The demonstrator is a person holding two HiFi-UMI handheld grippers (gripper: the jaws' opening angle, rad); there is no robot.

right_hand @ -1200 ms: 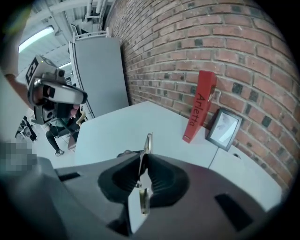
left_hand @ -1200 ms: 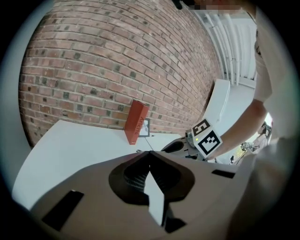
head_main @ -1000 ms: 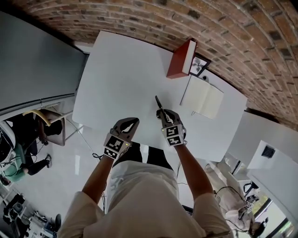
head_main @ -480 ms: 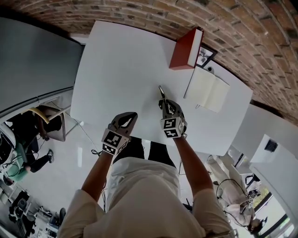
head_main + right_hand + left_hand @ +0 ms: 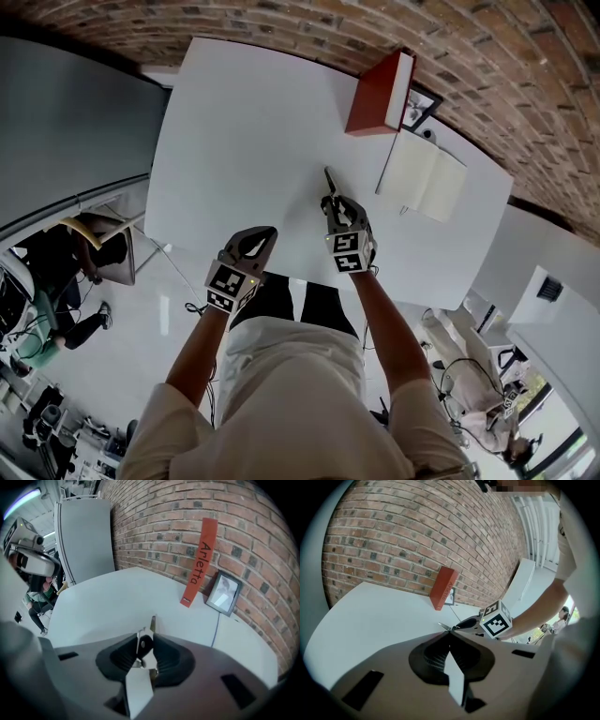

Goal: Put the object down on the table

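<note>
A slim dark tool with a metal tip sticks out ahead of my right gripper, low over the white table near its middle. In the right gripper view the tool stands between the jaws of the gripper, which are opening and loosening around it. My left gripper hangs at the table's near edge, shut and empty. From the left gripper view the tool's metal tip shows just beyond the right gripper, close to the tabletop.
A red book stands upright at the brick wall, a small picture frame beside it. An open notebook lies right of the tool. A grey panel and a chair are left of the table.
My right gripper with the tool has eased a little forward over the table. The left gripper has stayed at the near edge.
</note>
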